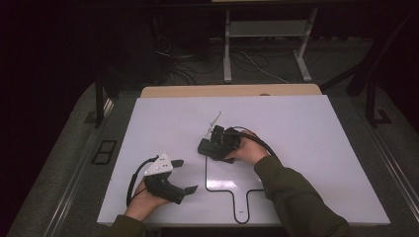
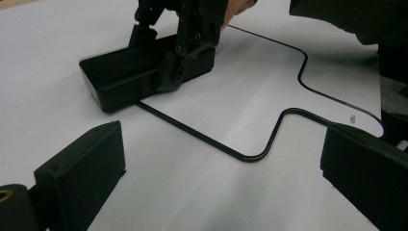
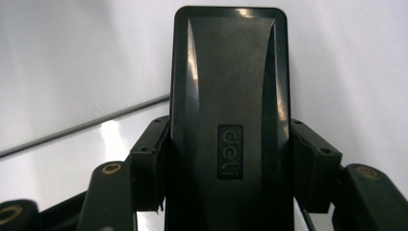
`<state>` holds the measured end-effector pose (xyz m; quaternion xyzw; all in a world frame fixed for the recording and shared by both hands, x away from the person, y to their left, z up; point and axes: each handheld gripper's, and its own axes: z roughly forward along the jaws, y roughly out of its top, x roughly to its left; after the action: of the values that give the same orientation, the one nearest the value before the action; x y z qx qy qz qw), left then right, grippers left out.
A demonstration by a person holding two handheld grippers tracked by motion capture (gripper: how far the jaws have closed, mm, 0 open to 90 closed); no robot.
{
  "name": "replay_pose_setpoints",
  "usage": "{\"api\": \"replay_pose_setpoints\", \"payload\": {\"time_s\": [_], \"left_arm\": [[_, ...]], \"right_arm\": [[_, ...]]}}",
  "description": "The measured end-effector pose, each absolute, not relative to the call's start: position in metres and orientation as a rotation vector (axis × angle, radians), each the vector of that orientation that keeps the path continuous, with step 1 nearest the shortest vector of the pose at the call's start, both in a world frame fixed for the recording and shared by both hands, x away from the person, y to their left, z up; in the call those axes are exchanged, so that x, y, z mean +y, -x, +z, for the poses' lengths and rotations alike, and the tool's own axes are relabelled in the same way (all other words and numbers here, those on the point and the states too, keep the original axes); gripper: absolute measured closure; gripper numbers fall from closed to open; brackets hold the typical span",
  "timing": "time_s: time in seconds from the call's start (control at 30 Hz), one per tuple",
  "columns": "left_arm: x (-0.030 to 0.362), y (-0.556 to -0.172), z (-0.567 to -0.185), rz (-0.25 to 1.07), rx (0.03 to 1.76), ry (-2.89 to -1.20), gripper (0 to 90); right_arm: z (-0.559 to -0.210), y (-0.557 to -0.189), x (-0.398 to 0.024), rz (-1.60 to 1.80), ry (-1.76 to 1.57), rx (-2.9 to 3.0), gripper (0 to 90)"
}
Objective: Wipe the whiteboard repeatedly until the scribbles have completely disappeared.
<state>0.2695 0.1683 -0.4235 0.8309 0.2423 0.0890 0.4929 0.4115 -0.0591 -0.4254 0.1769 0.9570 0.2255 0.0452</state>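
Item: black oblong case (image 3: 230,120), glossy plastic, a raised "deli" mark on its upper face; in the left gripper view it (image 2: 144,72) reads as a shallow tray-like body with an open hollow at one end; whether it is a stapler or a box of another kind cannot be told. Position: near the middle of the white counter (image 1: 163,123), resting on the surface at the upper left corner of a black outline (image 1: 237,190) drawn on the counter, the outline shaped like a rounded panel with a short handle toward the person's edge; the case lies at the line, partly outside it.

Right claw (image 1: 213,144): closed on the case, one jaw pressed to each long side, the case running forward between them in the right gripper view; the right hand (image 1: 247,150) wraps the gripper body from behind, dark green sleeve (image 1: 291,197) trailing toward the near edge; black cable looped beside the wrist.

Left claw (image 1: 185,175): jaws standing wide apart, nothing between them; it rests low at the near left part of the counter, well apart from the case, pointing across toward it; grey three-cornered plate (image 1: 162,164) on top; left hand (image 1: 146,200) beneath it.

Surroundings: wooden edge (image 1: 230,91) beyond the far side of the counter; grey floor, white frame legs (image 1: 227,49) and loose cables in the dark background.
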Motion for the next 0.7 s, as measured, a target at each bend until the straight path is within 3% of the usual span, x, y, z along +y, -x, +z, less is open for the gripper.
{"api": "replay_pose_setpoints", "payload": {"time_s": [0.2,0.7], "left_arm": [[0.169,-0.27,-0.424,0.215,0.585,-2.016,0.8],[0.168,-0.27,-0.424,0.215,0.589,-2.014,0.8]], "right_arm": [[-0.427,-0.426,-0.071,0.716,-0.633,2.903,38.7],[-0.425,-0.397,-0.06,0.696,-0.488,2.936,38.7]]}}
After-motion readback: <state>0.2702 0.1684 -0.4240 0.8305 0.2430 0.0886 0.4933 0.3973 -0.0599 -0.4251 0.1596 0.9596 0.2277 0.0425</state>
